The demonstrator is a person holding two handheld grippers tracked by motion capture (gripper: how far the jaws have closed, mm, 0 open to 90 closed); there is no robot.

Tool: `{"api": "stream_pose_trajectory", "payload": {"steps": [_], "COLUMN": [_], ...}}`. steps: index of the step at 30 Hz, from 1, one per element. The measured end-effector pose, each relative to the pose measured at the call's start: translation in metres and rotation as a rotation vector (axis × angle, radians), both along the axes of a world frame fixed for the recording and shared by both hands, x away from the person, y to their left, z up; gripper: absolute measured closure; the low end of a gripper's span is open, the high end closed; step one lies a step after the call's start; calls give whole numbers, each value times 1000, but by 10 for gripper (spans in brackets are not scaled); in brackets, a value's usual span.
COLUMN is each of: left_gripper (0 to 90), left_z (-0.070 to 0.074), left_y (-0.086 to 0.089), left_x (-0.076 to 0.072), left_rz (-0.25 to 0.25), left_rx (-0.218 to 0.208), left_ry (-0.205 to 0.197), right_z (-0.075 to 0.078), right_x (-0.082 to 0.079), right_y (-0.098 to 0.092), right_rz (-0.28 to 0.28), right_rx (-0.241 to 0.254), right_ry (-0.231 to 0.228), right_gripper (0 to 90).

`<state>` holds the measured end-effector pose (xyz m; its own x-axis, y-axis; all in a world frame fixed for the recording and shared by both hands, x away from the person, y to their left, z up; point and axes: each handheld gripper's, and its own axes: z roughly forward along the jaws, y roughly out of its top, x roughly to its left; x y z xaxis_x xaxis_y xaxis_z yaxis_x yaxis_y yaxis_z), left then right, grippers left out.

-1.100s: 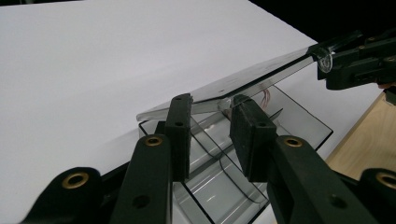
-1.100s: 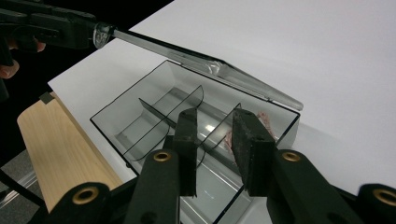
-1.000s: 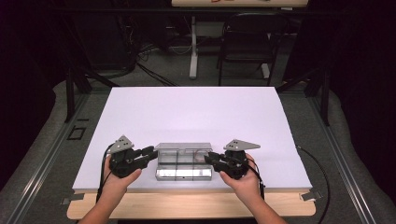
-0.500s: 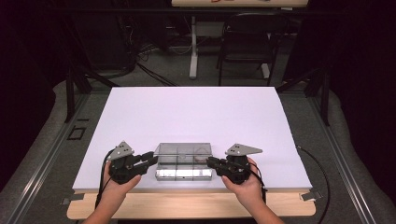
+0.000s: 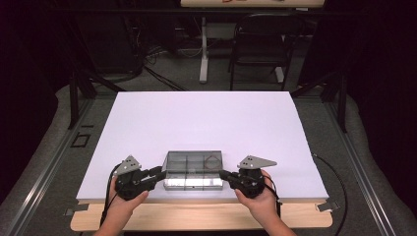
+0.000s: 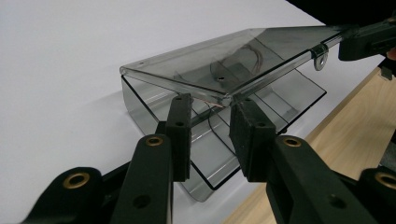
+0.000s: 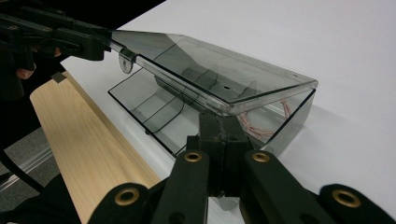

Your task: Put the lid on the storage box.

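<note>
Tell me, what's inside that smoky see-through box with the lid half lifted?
The box holds thin dividers forming compartments. One end compartment holds a coil of thin pinkish wire; the others look empty. The right gripper covers part of the near wall.

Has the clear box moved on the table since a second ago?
Yes. The clear box has slid toward the table's near edge, and its lid is lifted.
</note>
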<state>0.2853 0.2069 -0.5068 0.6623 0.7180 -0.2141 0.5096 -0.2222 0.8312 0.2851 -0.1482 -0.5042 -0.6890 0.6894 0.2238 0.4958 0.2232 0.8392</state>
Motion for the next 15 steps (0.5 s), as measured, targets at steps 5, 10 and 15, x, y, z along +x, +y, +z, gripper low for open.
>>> {"api": "stream_pose_trajectory", "payload": {"steps": [5,10,15], "left_gripper": [698,702,709], "left_z": [-2,-6,-7], "left_y": [0,0,0], "left_x": [-3,-6,-8], "left_rz": [-6,-10,-13], "left_rx": [26,28,31], "left_ry": [4,-4,3], "right_z": [-4,-7,-9], "right_x": [-2,-3,-5], "right_y": [-1,-3,-4], "right_rz": [2,5,5], "right_rx": [-10,-9,-19], "right_ry": [-2,9,3], "right_gripper": [900,900,892]}}
